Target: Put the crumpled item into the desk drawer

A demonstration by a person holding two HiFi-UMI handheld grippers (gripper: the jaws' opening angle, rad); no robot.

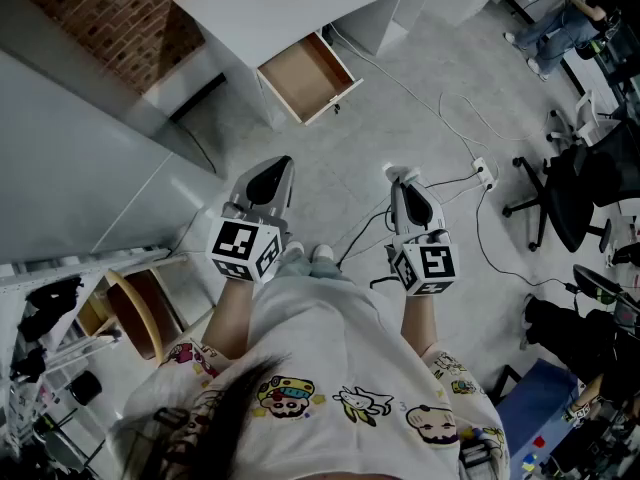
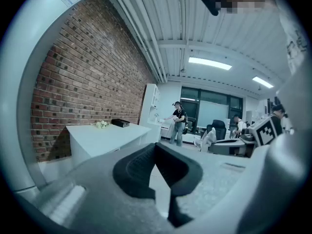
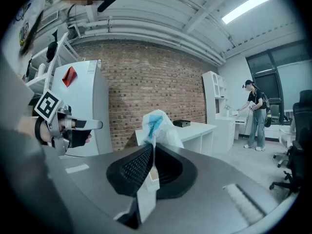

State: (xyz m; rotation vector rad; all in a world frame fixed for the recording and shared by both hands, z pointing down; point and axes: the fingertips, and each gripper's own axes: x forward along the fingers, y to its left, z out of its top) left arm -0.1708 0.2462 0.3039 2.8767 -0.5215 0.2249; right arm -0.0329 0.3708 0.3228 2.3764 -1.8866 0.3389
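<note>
The white desk (image 1: 290,3) stands at the far side of the floor, its wooden drawer (image 1: 305,76) pulled open and empty. My right gripper (image 1: 403,180) is shut on the crumpled item (image 3: 158,126), a white and blue wad that sticks up past the fingertips in the right gripper view; the gripper (image 3: 150,150) is held at waist height, well short of the desk (image 3: 195,128). My left gripper (image 1: 272,173) is level with it on the left. Its jaws (image 2: 157,149) are closed with nothing between them, and the desk (image 2: 105,130) shows beyond.
Cables and a power strip (image 1: 483,173) lie on the floor to the right, near a black office chair (image 1: 560,193). A white cabinet (image 1: 70,158) and a shelf with a wooden chair (image 1: 135,313) stand at my left. People (image 2: 178,123) are standing far off.
</note>
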